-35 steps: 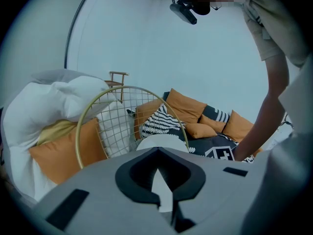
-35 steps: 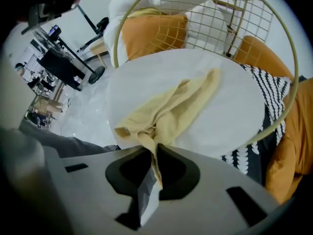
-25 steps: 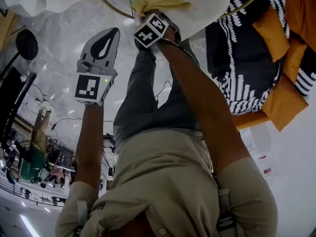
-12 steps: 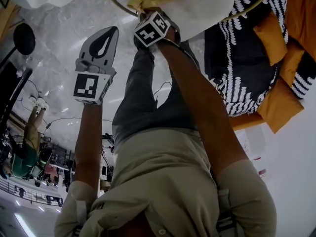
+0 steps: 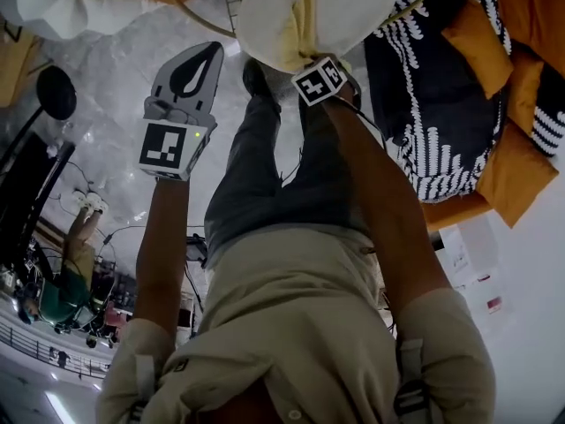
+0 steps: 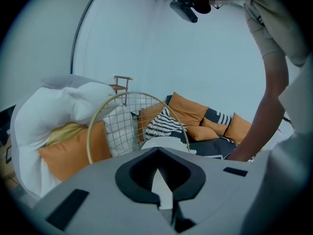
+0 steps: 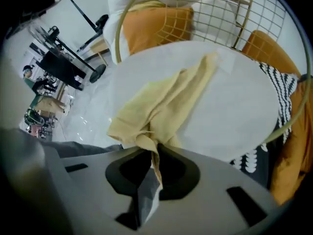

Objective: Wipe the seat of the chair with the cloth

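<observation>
Right gripper view: the right gripper [image 7: 150, 165] has its jaws pinched tight on one end of the yellow cloth [image 7: 166, 104], which trails forward across the white round seat [image 7: 239, 106] (its chair [image 7: 215, 4] is wire-backed). The left gripper [image 5: 188, 71], jaws together and empty, hangs clear of the seat.

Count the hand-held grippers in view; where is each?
2. The left hand-held gripper hangs clear of the round white chair seat, above the pale marble floor, shut, empty. The right hand-held gripper is at that seat, shut on the yellow cloth. None hidden.
</observation>
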`<action>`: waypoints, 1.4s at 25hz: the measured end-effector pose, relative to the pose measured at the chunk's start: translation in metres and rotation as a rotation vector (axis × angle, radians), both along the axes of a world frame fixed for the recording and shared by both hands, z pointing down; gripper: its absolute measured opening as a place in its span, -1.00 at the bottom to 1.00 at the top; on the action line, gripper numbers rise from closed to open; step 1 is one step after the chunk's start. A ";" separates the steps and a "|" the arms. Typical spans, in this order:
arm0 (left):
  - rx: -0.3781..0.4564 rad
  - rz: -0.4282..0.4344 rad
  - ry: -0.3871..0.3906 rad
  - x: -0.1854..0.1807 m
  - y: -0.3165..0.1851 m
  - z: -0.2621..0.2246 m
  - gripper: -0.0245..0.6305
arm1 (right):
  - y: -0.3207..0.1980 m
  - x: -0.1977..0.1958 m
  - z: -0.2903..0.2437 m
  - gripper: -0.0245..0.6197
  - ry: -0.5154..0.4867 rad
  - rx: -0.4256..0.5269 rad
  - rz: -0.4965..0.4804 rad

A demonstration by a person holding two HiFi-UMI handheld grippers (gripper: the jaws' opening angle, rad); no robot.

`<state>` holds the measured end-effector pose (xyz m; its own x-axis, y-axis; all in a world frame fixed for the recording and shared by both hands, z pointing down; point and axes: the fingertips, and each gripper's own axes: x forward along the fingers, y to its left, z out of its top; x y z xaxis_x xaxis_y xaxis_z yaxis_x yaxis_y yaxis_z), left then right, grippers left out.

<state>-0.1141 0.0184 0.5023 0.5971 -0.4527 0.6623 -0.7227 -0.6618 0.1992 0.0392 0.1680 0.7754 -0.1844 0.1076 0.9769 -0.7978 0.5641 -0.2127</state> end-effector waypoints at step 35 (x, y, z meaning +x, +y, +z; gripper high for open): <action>0.515 -0.044 0.142 -0.084 0.066 -0.387 -0.88 | -0.070 0.031 -0.572 -0.78 -0.262 0.970 0.229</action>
